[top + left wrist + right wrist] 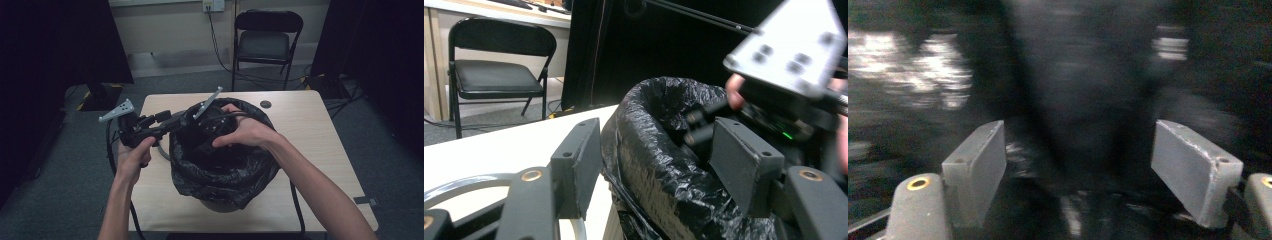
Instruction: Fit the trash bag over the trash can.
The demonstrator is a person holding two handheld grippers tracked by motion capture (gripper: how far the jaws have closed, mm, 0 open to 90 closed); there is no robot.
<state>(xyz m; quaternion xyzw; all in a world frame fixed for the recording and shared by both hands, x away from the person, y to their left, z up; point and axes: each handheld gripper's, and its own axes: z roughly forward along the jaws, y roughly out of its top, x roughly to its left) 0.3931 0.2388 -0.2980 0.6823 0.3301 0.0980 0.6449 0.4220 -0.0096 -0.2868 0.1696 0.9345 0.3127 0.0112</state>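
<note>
the left gripper (651, 165) straddles the black bin bag (222, 172) rim at nine o'clock, jaws released. the right gripper (1093, 170) reaches inside the bag, jaws spread with nothing clamped.

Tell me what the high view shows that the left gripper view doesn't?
High view alone: the whole table, both forearms, the left hand and a round hole in the tabletop.
Left gripper view alone: its own two fingers up close, straddling the bag's rim with a gap, not pressing.
Both: the black bin bag, the folding chair, and the right gripper reaching into the bag.
</note>
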